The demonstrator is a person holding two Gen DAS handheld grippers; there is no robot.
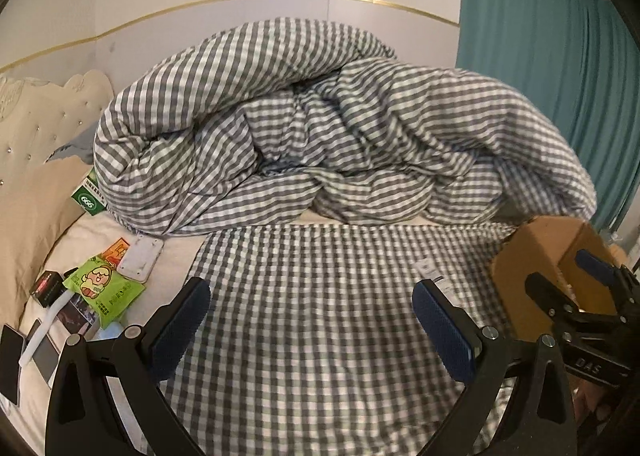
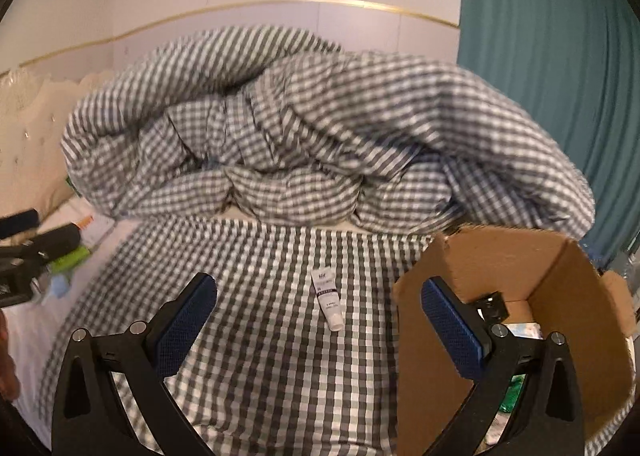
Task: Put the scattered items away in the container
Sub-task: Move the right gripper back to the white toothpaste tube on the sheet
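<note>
A cardboard box (image 2: 532, 268) stands open on the checked bedsheet at the right; it also shows in the left wrist view (image 1: 528, 256). A small white tube (image 2: 329, 300) lies on the sheet left of the box. My right gripper (image 2: 320, 320) is open and empty, its right finger (image 2: 452, 324) over the box's left wall. My left gripper (image 1: 310, 320) is open and empty above the sheet. Scattered items lie at the far left: a green snack packet (image 1: 100, 288), a white flat pack (image 1: 142, 254), a green box (image 1: 89, 196), dark cards (image 1: 48, 284).
A bunched grey-checked duvet (image 1: 320, 136) fills the back of the bed. A cream padded headboard (image 1: 40, 124) stands at the left, a teal curtain (image 1: 560, 56) at the right. The box holds several items (image 2: 520, 330).
</note>
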